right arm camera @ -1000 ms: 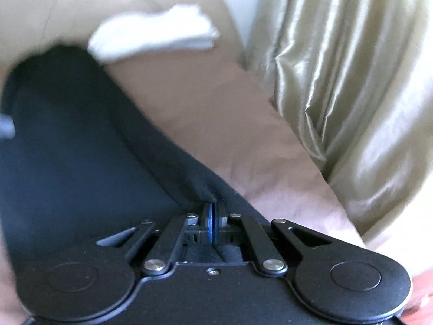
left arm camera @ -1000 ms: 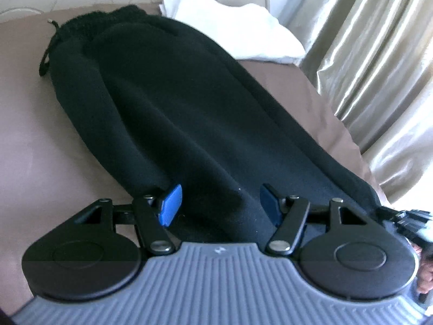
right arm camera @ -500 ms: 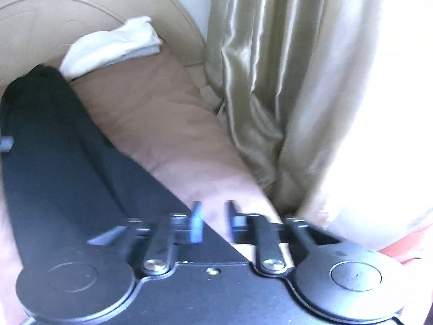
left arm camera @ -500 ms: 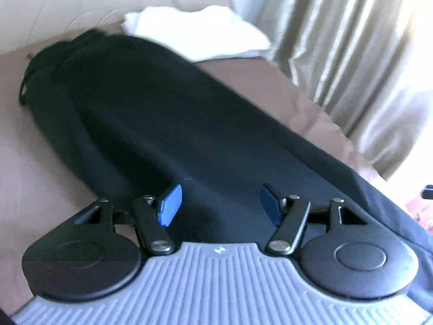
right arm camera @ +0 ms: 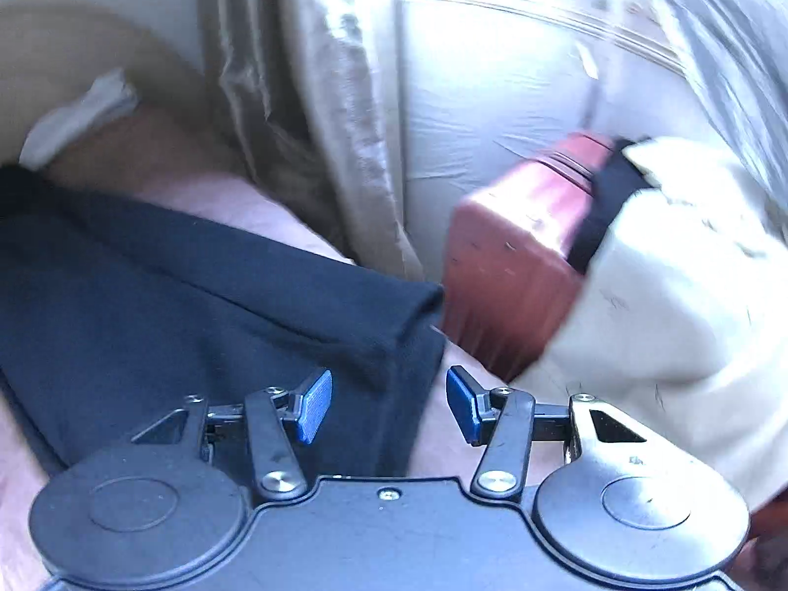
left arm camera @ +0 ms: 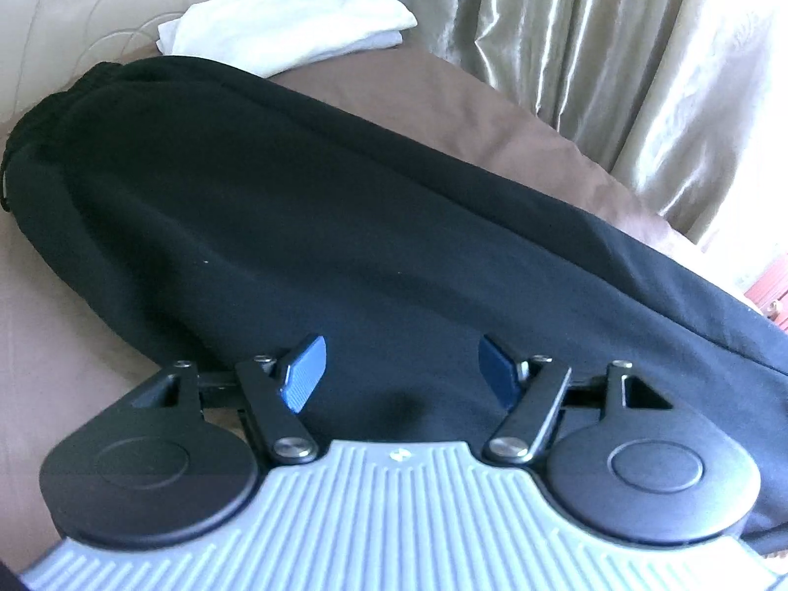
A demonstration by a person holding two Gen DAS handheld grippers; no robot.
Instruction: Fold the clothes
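Observation:
A pair of black trousers lies lengthwise on the brown bed sheet, waistband and drawstring at the far left. My left gripper hovers over the middle of the trousers, its jaws opening with nothing pinched between the blue pads. In the right wrist view the trousers' leg end lies below my right gripper, whose jaws are opening; the hem edge shows in the gap, but the pads do not press on it.
A folded white cloth rests by the padded headboard. Shiny beige curtains hang along the bed's far side. Past the bed's end stand a red case and a cream cloth.
My right gripper let go of the trouser edge, opened, and swung right toward the leg end. My left gripper slid along the trousers and widened slightly.

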